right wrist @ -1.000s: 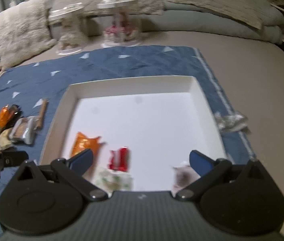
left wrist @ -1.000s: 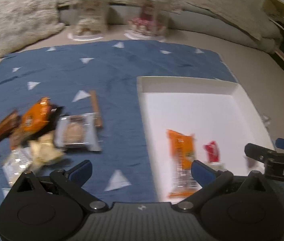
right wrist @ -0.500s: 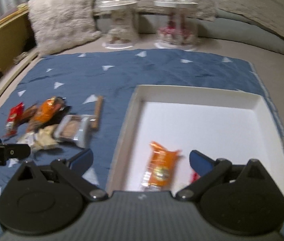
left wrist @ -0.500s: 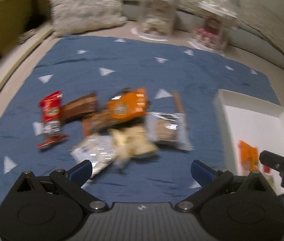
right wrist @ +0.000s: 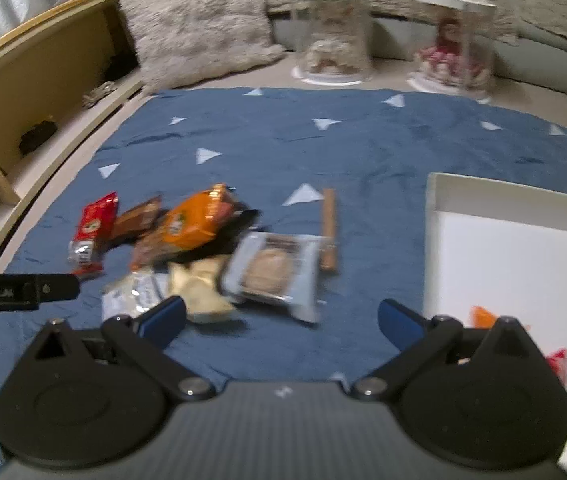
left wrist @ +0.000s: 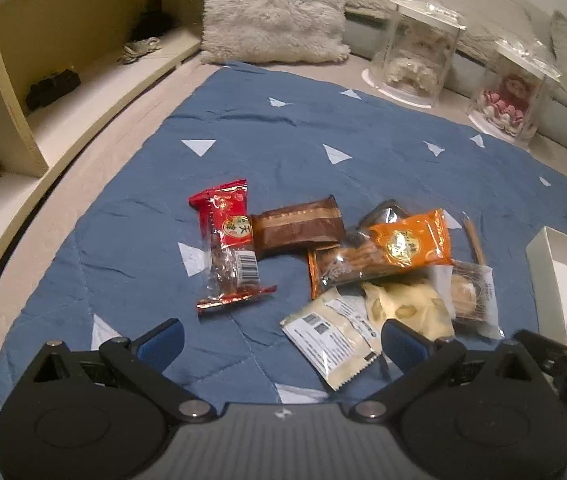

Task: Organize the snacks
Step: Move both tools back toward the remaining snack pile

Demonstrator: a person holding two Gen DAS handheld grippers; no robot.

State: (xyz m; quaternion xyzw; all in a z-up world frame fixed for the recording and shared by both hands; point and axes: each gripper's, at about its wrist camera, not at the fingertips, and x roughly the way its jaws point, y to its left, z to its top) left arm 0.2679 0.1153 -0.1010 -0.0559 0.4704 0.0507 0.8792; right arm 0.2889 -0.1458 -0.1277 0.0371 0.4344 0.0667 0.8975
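Note:
A heap of wrapped snacks lies on the blue cloth [left wrist: 283, 148]: a red packet [left wrist: 227, 240], a brown packet [left wrist: 297, 226], an orange packet [left wrist: 411, 238], a pale yellow one [left wrist: 407, 306], a white-labelled one [left wrist: 333, 338] and a clear-wrapped pastry [left wrist: 471, 294]. My left gripper [left wrist: 281, 342] hovers open just before the heap, nothing between its fingers. My right gripper [right wrist: 281, 318] is open too, in front of the clear-wrapped pastry [right wrist: 275, 274]. The white tray [right wrist: 523, 256] sits at the right with an orange packet [right wrist: 483, 316] and a red one [right wrist: 559, 362] in it.
Two clear display boxes [left wrist: 423, 52] [left wrist: 511, 96] stand at the back beside a shaggy cushion [left wrist: 275, 12]. A wooden shelf unit [left wrist: 43, 40] runs along the left. A thin brown stick snack [right wrist: 329, 228] lies between heap and tray.
Both grippers have swung left, away from the tray and toward the snack heap. The heap now fills the middle of both views. Both stayed open.

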